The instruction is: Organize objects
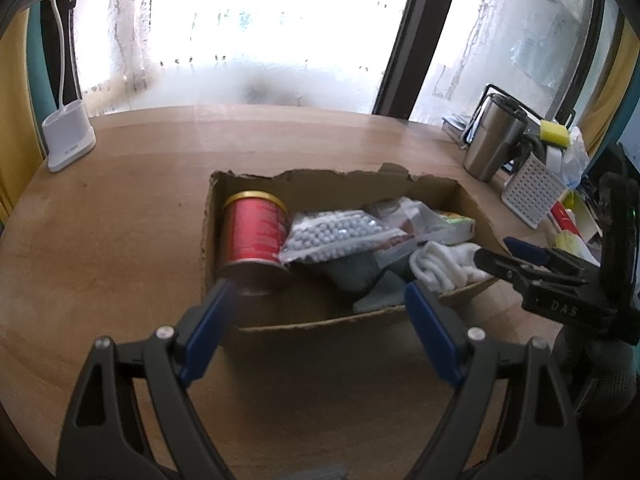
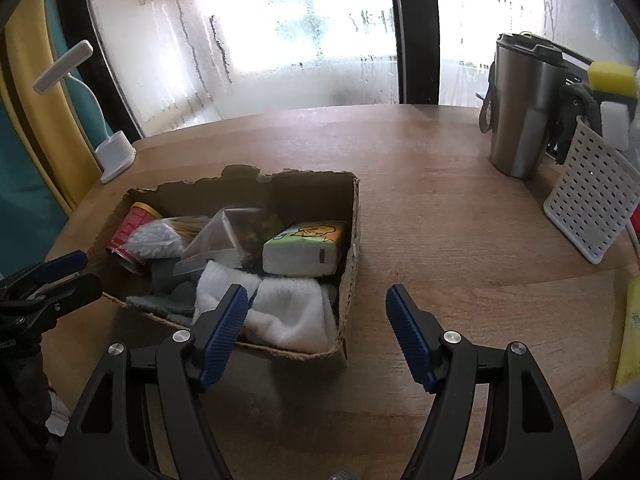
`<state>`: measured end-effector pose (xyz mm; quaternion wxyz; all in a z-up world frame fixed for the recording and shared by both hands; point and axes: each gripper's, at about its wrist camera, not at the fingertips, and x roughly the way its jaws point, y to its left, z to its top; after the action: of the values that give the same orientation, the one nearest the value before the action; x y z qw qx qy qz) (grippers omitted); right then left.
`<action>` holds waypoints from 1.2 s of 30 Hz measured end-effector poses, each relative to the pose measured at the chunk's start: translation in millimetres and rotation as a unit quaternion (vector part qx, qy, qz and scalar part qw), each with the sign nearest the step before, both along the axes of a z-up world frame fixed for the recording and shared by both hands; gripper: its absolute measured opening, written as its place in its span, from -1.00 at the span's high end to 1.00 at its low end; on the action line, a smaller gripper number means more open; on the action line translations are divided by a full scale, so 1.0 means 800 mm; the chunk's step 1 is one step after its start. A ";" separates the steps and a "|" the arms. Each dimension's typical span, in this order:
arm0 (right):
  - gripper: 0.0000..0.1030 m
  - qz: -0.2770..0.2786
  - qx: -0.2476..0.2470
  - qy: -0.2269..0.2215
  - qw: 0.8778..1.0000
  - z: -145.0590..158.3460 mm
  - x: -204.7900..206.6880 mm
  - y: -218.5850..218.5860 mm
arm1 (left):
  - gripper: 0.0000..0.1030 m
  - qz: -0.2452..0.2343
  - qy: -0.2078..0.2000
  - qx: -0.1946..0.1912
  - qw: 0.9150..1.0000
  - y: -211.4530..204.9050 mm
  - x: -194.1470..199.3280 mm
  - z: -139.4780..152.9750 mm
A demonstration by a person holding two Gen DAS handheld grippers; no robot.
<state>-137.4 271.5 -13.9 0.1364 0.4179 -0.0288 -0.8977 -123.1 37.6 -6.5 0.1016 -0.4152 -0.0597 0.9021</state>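
both claws gape empty at the near rim of the cardboard box [image 2: 348, 216] on the bench [image 2: 440, 220]. white socks [image 2: 288, 312] lie just beyond the right claw [image 2: 316, 320], nearer than the left claw [image 1: 320, 320].

Black-framed left tool [image 1: 316, 322], blue ribbed pads [image 2: 224, 332], silver screws.

A home, by the wooden table [image 2: 440, 220] at a fogged window [image 2: 300, 40], steel tumbler [image 2: 520, 108], sponge [image 2: 612, 76]
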 end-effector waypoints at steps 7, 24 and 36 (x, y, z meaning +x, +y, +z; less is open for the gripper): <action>-0.46 0.001 0.002 0.006 1.000 0.004 0.009 -0.002 | -0.70 0.001 0.003 0.003 1.000 -0.001 0.010 0.001; -0.60 0.006 0.006 0.015 1.000 0.007 0.039 -0.006 | -0.91 -0.001 0.012 0.012 1.000 -0.009 0.042 0.002; -0.61 0.008 0.009 0.022 1.000 0.009 0.061 -0.011 | -0.91 -0.002 0.016 0.009 1.000 -0.012 0.061 0.000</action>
<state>-88.3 262.4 -6.4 0.1409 0.3993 -0.0147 -0.9058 -74.4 28.2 -6.3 0.1083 -0.4001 -0.0650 0.9077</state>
